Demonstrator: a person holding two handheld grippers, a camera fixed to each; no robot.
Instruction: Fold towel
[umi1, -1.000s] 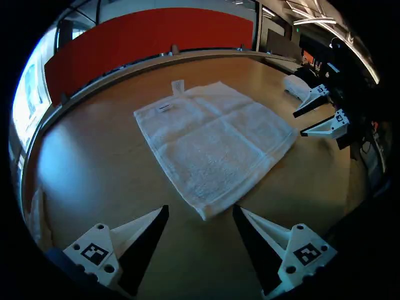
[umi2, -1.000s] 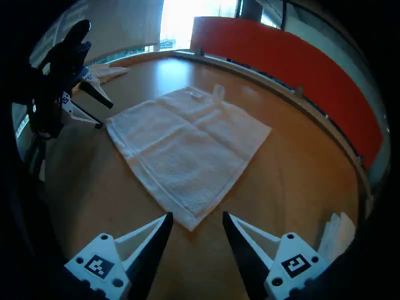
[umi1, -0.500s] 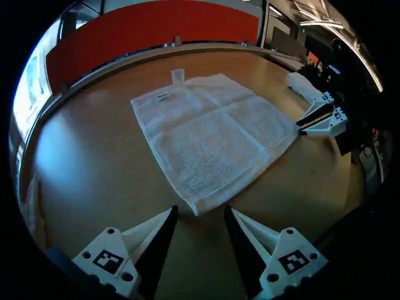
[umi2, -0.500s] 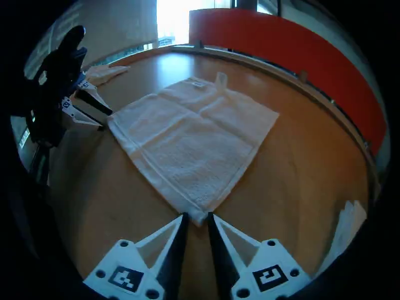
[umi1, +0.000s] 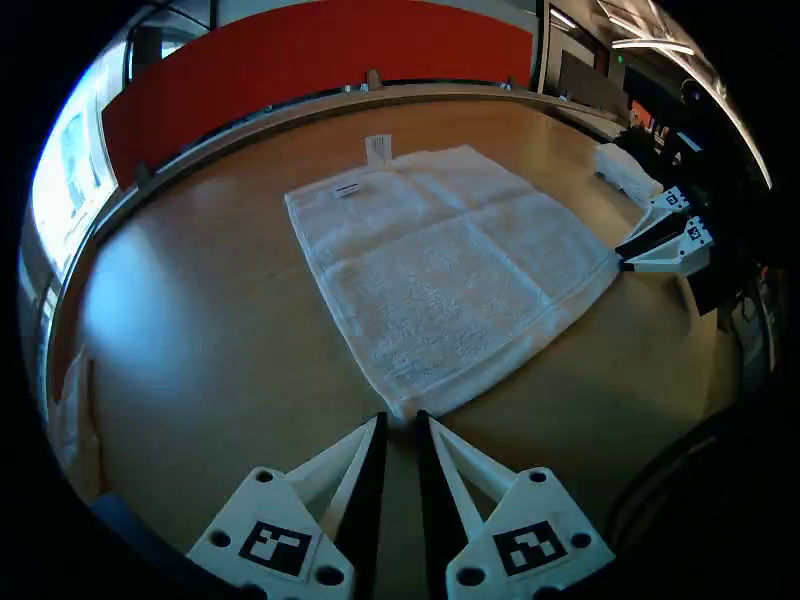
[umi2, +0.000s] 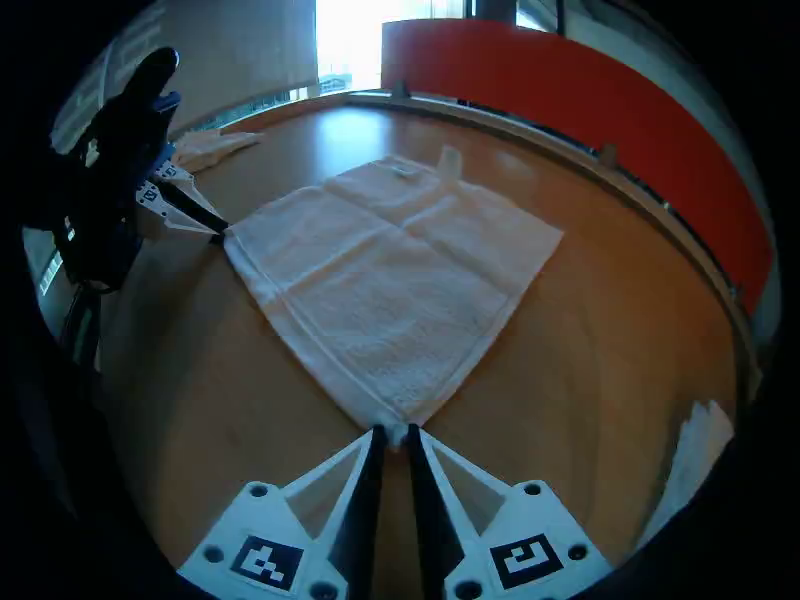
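A white towel (umi1: 450, 280) lies flat and spread out on the wooden table (umi1: 190, 300). In the left gripper view, my left gripper (umi1: 401, 420) is shut on the towel's nearest corner, its fingers almost touching. My right gripper (umi1: 622, 255) pinches the towel's right corner farther off. In the right gripper view, my right gripper (umi2: 394, 432) is shut on the near corner of the towel (umi2: 390, 270). There my left gripper (umi2: 218, 232), held by a dark-sleeved hand, sits at the towel's left corner. A small tag (umi1: 378, 150) sticks up at the far edge.
A rolled white cloth (umi1: 625, 170) lies at the far right of the table, and another white cloth (umi1: 70, 420) hangs at the left edge. A red panel (umi1: 320, 60) runs behind the table's curved far rim. White cloths (umi2: 700, 450) also lie at the right edge.
Both grippers have moved forward onto the towel's near corners and gone from open to shut on them. The towel itself has stayed flat.
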